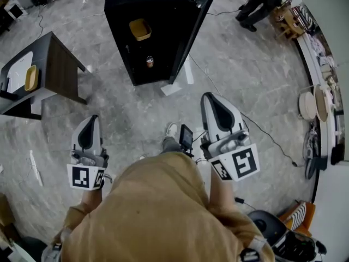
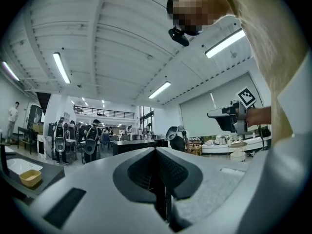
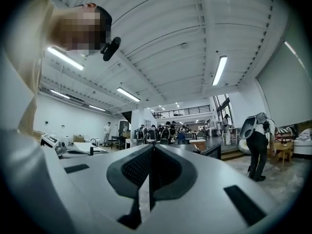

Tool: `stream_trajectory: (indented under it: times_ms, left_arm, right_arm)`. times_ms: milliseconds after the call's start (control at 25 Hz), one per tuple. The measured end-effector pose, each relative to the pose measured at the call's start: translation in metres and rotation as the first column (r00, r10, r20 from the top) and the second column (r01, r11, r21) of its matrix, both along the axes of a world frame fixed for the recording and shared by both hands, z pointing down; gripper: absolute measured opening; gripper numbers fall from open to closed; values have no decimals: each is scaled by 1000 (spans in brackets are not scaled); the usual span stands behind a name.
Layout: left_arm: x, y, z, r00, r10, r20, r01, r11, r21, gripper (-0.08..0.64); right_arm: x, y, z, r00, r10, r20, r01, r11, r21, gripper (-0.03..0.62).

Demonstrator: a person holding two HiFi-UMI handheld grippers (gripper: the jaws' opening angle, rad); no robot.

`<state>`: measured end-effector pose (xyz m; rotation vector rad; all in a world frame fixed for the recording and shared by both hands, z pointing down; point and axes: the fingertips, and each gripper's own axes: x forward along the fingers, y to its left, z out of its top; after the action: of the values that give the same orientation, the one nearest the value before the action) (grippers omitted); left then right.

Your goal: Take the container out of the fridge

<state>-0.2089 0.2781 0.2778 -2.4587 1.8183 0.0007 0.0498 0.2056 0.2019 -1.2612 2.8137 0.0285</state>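
The person wears a mustard-tan shirt (image 1: 158,212), grey trousers (image 1: 170,144) and a white shoe (image 1: 172,130); the left gripper (image 1: 92,121) and right gripper (image 1: 211,100) are white teardrop shells with black pads, each bearing a black-and-white marker cube (image 1: 238,165).

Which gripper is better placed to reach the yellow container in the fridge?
Left, probably: the left gripper has a clear line to the yellow container, while the fridge door stands open on the right gripper's side. Both grippers are shut.
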Motion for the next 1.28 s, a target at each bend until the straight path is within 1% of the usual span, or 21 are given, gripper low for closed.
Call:
stream_trajectory:
  times_ms: [200,360,520,680,800,1040,1280]
  left_arm:
    - [30,-54,-1,1000,20,5,-20,1000,-7,2]
    - [46,-94,-8,1000,11,13,-11,1000,-9,2]
    - [62,-128,-19,1000,-5,26,5,1000,7,2]
    - [73,-157,-30,998,-45,41,43,999,26,2]
    - [75,-170,-32,995,-91,50,89,996,31,2]
    - [80,-195,-35,980,-191,64,189,982,29,2]
    - [77,-200,-29,967,-233,98,232,972,29,2]
  right_arm:
    - [21,-53,5,1000,-9,8,9,1000,-16,3]
    - [39,-92,2,1000,-14,13,15,1000,-27,3]
    - [54,-130,-7,999,-33,24,34,999,-13,3]
    - [63,-164,-11,997,-70,32,70,998,-8,3]
    - [67,-183,-9,994,-106,35,106,994,-13,3]
    - [82,-220,-4,985,-167,44,168,985,-27,3]
    - [77,-236,13,976,-205,71,207,978,-37,3]
